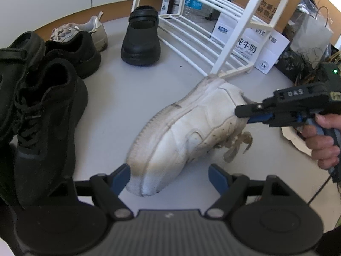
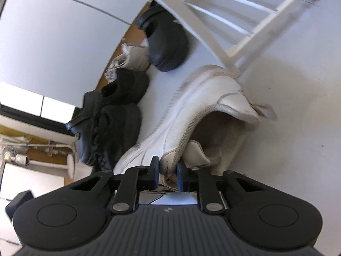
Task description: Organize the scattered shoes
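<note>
A worn white sneaker lies tilted on its side on the pale table, its heel against the foot of the white shoe rack. My right gripper comes in from the right and is shut on the sneaker's collar. In the right wrist view the blue pads pinch the collar rim of the white sneaker, with my right gripper at the bottom centre. My left gripper is open, its fingers either side of the sneaker's toe without clamping it.
Left of the sneaker stand a black lace-up shoe, a second black shoe and a beige sneaker. A black strap clog sits before the rack. Milk cartons, a cardboard box and bags crowd behind the rack.
</note>
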{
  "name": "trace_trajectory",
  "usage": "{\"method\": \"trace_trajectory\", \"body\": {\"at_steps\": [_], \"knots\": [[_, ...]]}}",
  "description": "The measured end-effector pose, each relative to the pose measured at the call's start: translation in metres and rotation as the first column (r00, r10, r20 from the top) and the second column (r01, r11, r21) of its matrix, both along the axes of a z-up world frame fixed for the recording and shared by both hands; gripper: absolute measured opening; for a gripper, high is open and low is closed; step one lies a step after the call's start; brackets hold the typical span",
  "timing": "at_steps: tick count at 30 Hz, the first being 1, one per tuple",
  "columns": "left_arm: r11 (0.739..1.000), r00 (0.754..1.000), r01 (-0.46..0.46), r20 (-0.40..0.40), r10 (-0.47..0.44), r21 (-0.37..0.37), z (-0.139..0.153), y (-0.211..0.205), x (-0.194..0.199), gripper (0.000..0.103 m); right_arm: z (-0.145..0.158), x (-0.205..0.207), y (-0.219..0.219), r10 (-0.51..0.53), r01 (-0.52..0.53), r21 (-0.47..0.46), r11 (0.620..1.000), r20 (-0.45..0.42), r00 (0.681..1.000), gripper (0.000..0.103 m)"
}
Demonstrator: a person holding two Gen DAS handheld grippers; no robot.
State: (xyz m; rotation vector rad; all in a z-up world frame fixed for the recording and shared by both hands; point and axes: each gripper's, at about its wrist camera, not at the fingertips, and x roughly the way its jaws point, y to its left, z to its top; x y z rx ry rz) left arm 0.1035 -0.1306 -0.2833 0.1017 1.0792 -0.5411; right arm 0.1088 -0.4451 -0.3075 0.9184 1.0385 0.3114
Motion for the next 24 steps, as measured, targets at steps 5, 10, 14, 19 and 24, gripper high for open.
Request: {"method": "trace_trajectory", "body": {"at_steps": [5, 10, 14, 19, 24], "knots": [[1.000, 1.000, 0.003, -0.001, -0.003, -0.001, -0.001, -0.002, 0.000, 0.082, 0.013, 0.003, 0.003, 0.022, -0.022, 0.000, 1.000, 0.013, 1.000, 0.013], [1.000, 1.000, -0.004, 0.000, 0.004, -0.005, 0.000, 0.000, 0.001, 0.082, 0.019, 0.008, 0.005, 0.027, -0.027, -0.018, 0.999, 0.024, 0.999, 0.014], [1.000, 1.000, -0.010, -0.006, 0.010, -0.002, -0.001, 0.001, 0.002, 0.082, 0.016, 0.018, 0.005, 0.016, -0.015, -0.039, 0.999, 0.016, 1.000, 0.019], [1.000, 1.000, -0.017, -0.011, 0.017, 0.003, -0.002, 0.003, 0.003, 0.082, 0.026, 0.025, 0.016, 0.058, -0.050, -0.149, 0.988, 0.054, 0.997, 0.049], [0.999, 0.999, -0.034, 0.005, 0.034, -0.002, 0.003, 0.008, 0.004, 0.083, 0.024, 0.025, 0.021, 0.078, -0.074, -0.169, 0.983, 0.021, 0.997, 0.050]]}}
